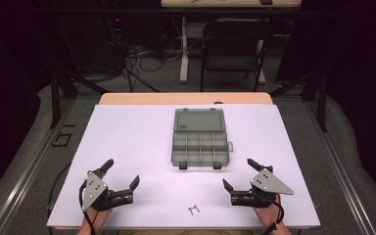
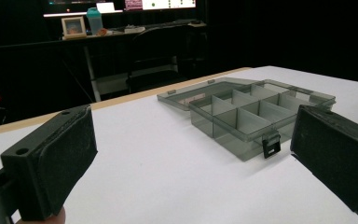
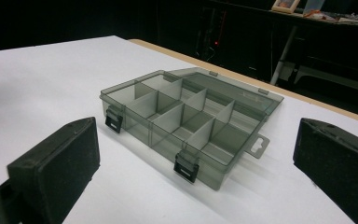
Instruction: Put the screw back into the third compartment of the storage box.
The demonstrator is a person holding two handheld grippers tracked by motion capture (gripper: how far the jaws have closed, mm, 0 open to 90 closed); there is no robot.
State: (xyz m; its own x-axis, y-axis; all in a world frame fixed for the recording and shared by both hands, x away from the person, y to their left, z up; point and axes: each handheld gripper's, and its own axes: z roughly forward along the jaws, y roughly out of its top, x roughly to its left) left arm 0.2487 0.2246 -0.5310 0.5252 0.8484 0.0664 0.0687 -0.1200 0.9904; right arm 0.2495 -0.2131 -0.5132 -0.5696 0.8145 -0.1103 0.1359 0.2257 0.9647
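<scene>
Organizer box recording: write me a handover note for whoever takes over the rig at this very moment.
Left claw: open, holding nothing, near the table's front left.
Right claw: open, holding nothing, near the front right.
Organizer box: mid-table on the white table, lid folded flat back, every compartment empty, both front latches undone.
Small metal part: lies loose at the front edge between the claws.
Done: box opened.
Left: probably pick up the part and place it in a compartment; nothing grasped yet.
</scene>
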